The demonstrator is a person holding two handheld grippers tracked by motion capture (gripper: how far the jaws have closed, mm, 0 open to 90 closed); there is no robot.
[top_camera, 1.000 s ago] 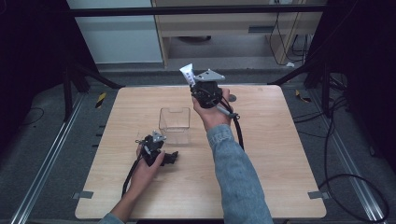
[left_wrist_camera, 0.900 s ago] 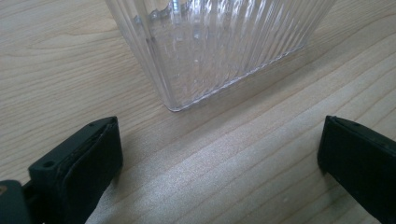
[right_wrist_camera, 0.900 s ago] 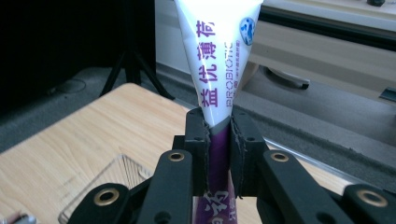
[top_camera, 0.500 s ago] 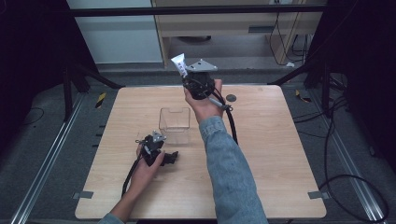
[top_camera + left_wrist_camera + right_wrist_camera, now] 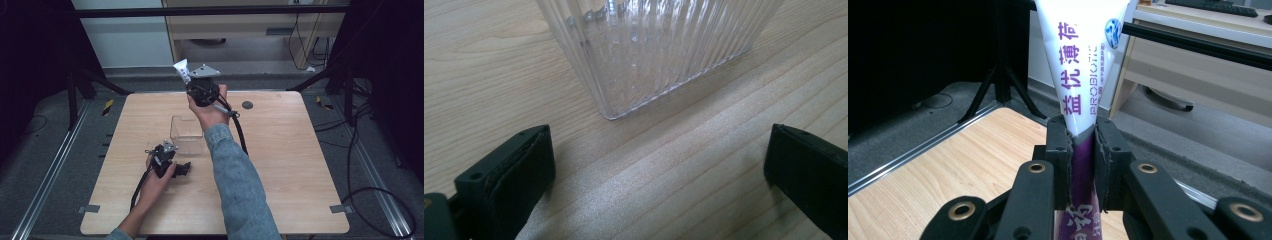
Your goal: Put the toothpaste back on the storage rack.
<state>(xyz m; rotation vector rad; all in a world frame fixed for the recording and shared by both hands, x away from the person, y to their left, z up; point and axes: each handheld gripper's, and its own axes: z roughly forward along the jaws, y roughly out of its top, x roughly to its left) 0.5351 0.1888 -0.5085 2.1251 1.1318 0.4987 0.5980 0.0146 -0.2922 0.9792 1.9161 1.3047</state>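
The left gripper (image 5: 184, 169) rests low on the table (image 5: 300, 160) with its jaws spread wide and empty, just short of the clear ribbed box (image 5: 186, 134). Further right, the right gripper (image 5: 1082, 150) is raised over the far edge, clamped tight on a white and purple tube (image 5: 1079, 60), which sticks up beyond the jaws

Clear container (image 5: 186, 133): stands mid-tabletop (image 5: 290, 165), the one upright obstacle between the two hands.
Left gripper (image 5: 167, 162): low on the tabletop just in front of the container; jaws spread wide, bare wood between them up to the container's near corner (image 5: 610, 114).
Right gripper (image 5: 197, 82): raised over the far edge, clamped on a white and purple tube (image 5: 182, 71); open air below it.
Right forearm (image 5: 230, 165): crosses the middle, blocking passage from left to right.
Right half of tabletop: bare except a small dark disc (image 5: 247, 105) near the far edge.
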